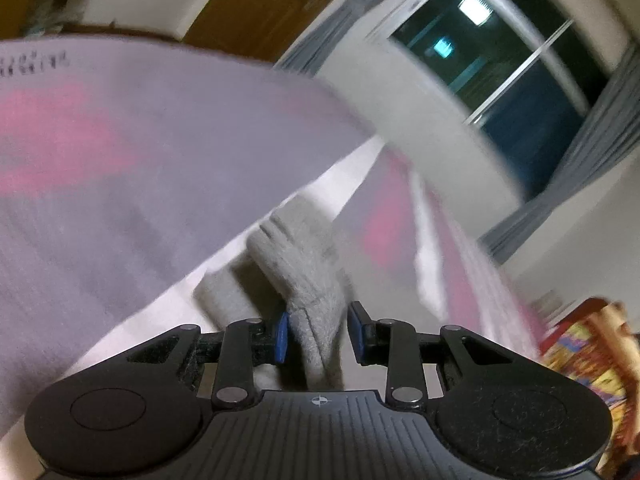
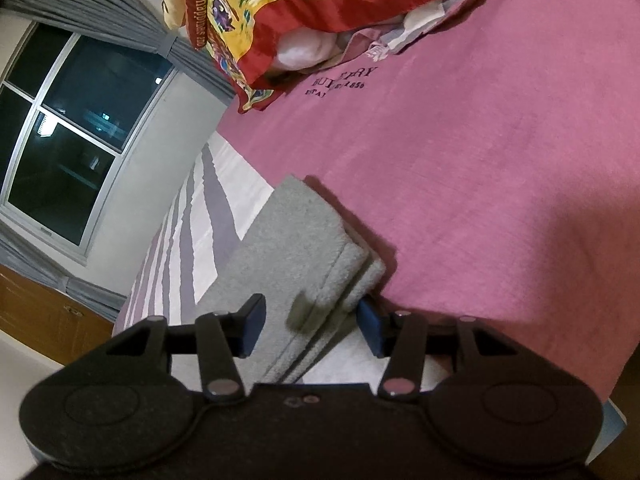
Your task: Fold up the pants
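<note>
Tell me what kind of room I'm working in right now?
Most likely a bedroom at night: the grey pants lie on a pink bedspread, a colourful pillow lies at its far end, and a curtained window shows darkness outside.

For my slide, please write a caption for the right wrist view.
Open right gripper straddling folded grey pants on a pink bedspread.

Pink-covered bed [image 2: 500, 168]. Folded grey pants [image 2: 288, 248] by its striped edge. Colourful pillow [image 2: 280, 12] near the far corner.
</note>
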The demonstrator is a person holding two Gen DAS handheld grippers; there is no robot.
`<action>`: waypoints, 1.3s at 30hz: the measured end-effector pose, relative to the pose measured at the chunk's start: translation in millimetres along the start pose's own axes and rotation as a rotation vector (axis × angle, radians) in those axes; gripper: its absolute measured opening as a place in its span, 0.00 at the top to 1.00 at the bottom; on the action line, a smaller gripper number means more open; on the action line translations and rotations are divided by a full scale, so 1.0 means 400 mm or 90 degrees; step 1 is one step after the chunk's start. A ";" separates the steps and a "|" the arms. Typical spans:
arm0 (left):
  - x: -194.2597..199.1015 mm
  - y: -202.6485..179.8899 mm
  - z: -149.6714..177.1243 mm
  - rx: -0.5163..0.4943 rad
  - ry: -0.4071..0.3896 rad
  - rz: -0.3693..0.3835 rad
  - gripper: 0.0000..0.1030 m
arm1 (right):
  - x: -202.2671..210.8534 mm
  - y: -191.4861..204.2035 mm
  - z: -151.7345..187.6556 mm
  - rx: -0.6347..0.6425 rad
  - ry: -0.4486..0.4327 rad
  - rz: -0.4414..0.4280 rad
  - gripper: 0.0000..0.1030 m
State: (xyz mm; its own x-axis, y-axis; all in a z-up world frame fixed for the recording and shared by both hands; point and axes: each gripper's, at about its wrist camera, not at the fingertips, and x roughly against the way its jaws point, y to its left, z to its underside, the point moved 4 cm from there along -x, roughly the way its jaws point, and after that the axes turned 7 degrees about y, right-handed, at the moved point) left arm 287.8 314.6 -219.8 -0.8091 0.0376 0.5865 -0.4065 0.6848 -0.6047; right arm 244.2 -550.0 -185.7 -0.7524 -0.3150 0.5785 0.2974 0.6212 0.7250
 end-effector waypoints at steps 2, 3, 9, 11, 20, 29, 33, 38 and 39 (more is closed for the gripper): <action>-0.015 -0.011 -0.014 -0.008 0.002 -0.017 0.80 | -0.002 0.003 0.000 0.003 0.001 0.004 0.50; 0.007 -0.028 -0.030 -0.014 -0.044 0.020 0.81 | -0.003 0.005 -0.001 0.005 0.003 0.006 0.50; -0.062 -0.039 -0.043 -0.122 0.037 -0.122 0.78 | -0.004 0.004 -0.005 0.002 0.008 0.006 0.50; -0.038 -0.041 -0.043 -0.107 0.023 -0.110 0.69 | -0.003 0.004 -0.004 -0.001 0.006 0.003 0.50; -0.096 -0.053 0.015 -0.210 0.080 -0.227 0.02 | -0.010 -0.001 -0.002 -0.001 -0.010 0.000 0.57; -0.121 -0.053 0.032 -0.220 0.066 -0.238 0.00 | 0.050 0.114 -0.032 0.134 -0.082 0.002 0.88; -0.103 -0.053 0.047 -0.225 0.063 -0.229 0.00 | -0.033 0.001 -0.015 0.054 0.000 0.060 0.87; -0.072 -0.032 0.056 -0.224 0.054 -0.220 0.00 | -0.007 0.004 -0.006 -0.005 -0.005 0.022 0.70; -0.071 -0.031 0.058 -0.224 0.050 -0.218 0.00 | -0.002 0.000 0.001 -0.022 -0.003 -0.003 0.66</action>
State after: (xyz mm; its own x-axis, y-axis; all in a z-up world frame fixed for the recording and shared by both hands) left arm 306.0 288.3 -241.5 -0.6141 -0.1868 0.7668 -0.4641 0.8713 -0.1595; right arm 244.8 -549.5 -186.3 -0.7565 -0.3145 0.5734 0.3138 0.5946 0.7403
